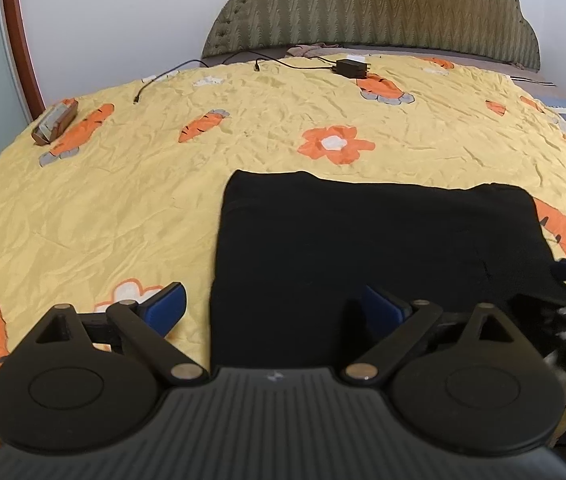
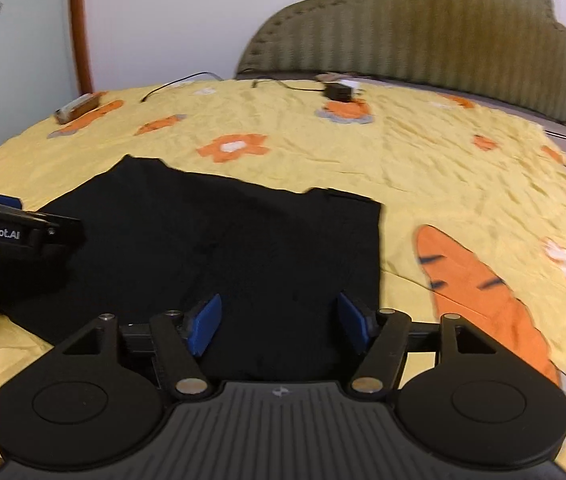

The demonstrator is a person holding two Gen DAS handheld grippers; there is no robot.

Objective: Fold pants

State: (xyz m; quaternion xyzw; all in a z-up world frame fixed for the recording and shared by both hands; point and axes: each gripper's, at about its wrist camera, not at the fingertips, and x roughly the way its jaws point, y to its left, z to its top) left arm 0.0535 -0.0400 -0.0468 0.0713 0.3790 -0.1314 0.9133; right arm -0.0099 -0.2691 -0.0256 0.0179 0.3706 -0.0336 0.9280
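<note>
Yellow quilt (image 1: 243,152) is spread under black pants (image 1: 363,248), folded compact, and both grippers' jaws, left (image 1: 279,308) and right (image 2: 279,324), are parted, nothing clamped, apparently released.

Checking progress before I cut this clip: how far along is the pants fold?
Done: the pants lie on the bedspread as a compact black rectangle, so the main folds look made. In hand: nothing. The left gripper and right gripper are both open over the near edge, with no cloth pinched. Left: maybe one more fold or a smoothing pass; I can't tell.
</note>
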